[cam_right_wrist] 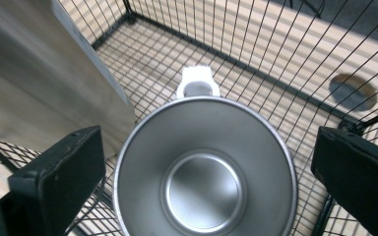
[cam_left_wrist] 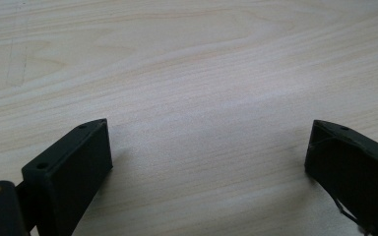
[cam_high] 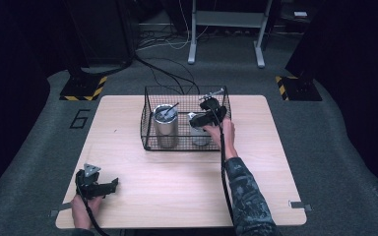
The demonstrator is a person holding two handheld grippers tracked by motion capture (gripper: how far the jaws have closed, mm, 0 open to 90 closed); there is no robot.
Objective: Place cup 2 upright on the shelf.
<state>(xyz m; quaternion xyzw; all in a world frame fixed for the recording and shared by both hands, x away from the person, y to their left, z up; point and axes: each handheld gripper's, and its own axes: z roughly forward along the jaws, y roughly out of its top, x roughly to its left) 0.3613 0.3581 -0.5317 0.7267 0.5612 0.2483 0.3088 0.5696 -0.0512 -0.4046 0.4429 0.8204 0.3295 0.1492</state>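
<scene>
Steel cup point(cam_right_wrist: 204, 169) – shiny, empty, white tab on rim – upright in wire basket point(cam_right_wrist: 275, 64), right tool point(cam_right_wrist: 204, 187) spread open above it, left tool point(cam_left_wrist: 209, 162) open over surface point(cam_left_wrist: 187, 64).

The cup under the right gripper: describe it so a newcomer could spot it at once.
Find the black wire basket at the table's far middle. Two steel cups stand inside; take the right one, the open steel cup below the right gripper. Unlike the taller lidded tumbler beside it, it is empty, with a white tab at its rim.
</scene>
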